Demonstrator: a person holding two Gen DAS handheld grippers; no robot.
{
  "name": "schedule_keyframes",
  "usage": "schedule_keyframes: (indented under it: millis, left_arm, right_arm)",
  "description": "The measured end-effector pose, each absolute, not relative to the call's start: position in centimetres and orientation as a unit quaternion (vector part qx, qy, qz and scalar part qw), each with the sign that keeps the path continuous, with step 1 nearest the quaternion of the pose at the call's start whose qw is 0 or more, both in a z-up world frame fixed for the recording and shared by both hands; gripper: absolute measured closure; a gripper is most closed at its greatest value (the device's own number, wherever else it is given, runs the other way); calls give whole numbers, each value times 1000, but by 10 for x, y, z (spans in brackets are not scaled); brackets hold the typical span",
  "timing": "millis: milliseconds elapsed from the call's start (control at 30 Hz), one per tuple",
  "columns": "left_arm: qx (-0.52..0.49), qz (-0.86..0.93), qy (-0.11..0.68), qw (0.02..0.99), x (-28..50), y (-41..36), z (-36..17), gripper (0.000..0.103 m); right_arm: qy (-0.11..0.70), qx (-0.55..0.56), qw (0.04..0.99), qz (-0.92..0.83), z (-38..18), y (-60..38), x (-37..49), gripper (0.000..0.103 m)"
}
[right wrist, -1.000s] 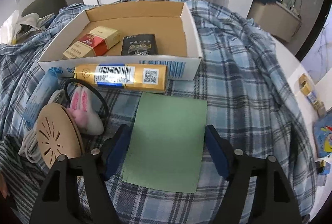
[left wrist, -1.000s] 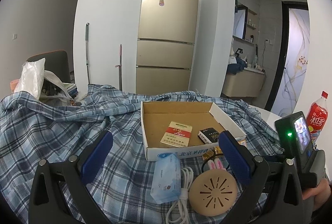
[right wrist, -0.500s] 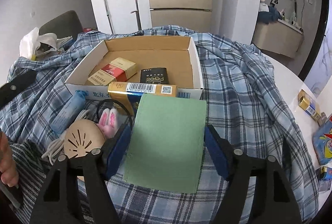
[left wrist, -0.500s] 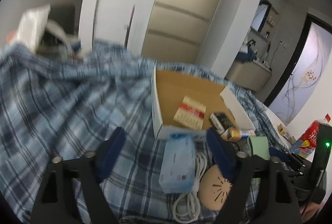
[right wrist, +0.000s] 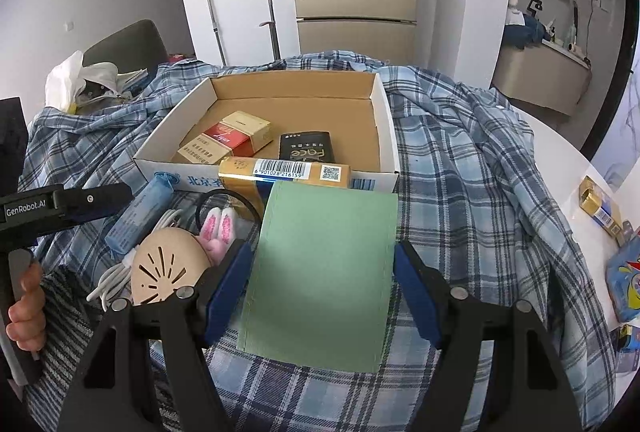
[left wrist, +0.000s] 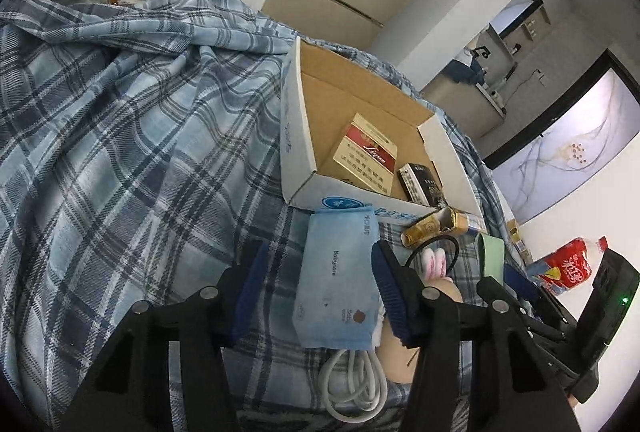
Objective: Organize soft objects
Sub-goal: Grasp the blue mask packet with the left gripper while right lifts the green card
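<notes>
Blue tissue pack point(left wrist: 338, 276) is seen full-face only in the left wrist view, lying on the plaid cloth point(left wrist: 120, 136) against the cardboard box point(left wrist: 294, 136), inside the spread left gripper point(left wrist: 316, 292), apparently untouched. Right wrist view alone shows the green sheet point(right wrist: 324, 272) whole, framed by the spread right gripper point(right wrist: 322, 288); pad contact is unclear. Left gripper is tilted down, right gripper is held level.

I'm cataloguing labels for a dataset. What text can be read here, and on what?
"Face": black pack in the box.
"6 901028 216159": gold carton.
"GenRobot.AI": left gripper.
"Bdegoure", roughly: blue tissue pack.
Chinese print on the box front and red pack: too small to read.
</notes>
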State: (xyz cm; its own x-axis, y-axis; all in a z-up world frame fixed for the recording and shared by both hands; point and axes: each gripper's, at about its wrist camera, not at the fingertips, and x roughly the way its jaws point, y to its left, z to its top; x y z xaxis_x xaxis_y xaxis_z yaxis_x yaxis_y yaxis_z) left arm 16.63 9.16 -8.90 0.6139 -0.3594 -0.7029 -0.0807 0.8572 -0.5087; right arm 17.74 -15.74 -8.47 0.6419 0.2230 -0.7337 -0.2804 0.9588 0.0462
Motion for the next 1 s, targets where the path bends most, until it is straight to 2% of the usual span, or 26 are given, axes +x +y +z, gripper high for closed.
schedule_keyframes:
  millis: [533,767,1000]
  left_arm:
    - [-215,-95,469,851,179,70,-96,47]
    - [-212,-98,466,853,177,70,-95,61]
    - [-143,-85,425,890,164,50,-75,64]
  right_arm:
    - [403,-37,904,139,-86,-157,178,31]
    - [404,-37,903,139,-86,-157,179,31]
    - [395,-34,907,144,-84,-158,176,31]
